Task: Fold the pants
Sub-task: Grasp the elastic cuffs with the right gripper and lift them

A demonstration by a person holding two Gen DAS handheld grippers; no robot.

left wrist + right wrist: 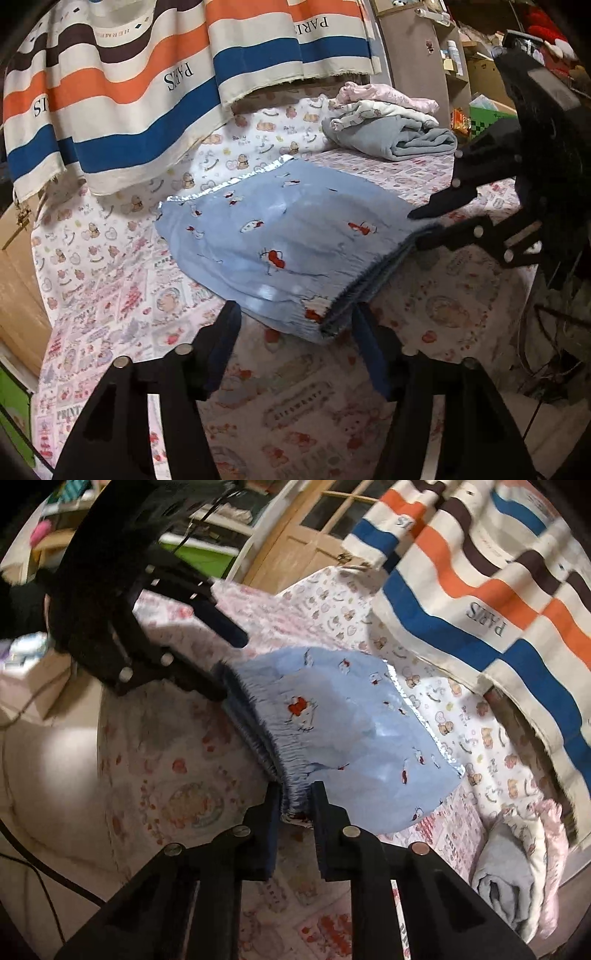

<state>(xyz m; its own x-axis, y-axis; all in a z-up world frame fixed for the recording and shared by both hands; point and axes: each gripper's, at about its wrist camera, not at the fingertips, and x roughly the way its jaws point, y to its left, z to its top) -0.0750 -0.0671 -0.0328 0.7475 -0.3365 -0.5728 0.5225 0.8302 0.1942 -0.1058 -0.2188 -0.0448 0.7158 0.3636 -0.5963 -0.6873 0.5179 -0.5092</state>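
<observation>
Light blue pants (280, 236) with a cartoon print lie folded on the patterned bed sheet (110, 295). A shiny trim runs along their far edge and the gathered waistband faces me. My left gripper (295, 325) is open, its fingers either side of one waistband corner without pinching it. In the right wrist view the left gripper (231, 666) straddles that same end of the pants (351, 731). My right gripper (295, 794) is shut on the other waistband corner, the elastic squeezed between its pads. In the left wrist view the right gripper (415, 229) pinches that edge.
A stack of folded clothes (391, 122) sits at the far end of the bed, also seen as a rolled pile (517, 867). A striped cloth (147, 92) hangs over the back of the bed. Cluttered shelves (480, 74) stand beyond it, and a wooden door (306, 546) is behind.
</observation>
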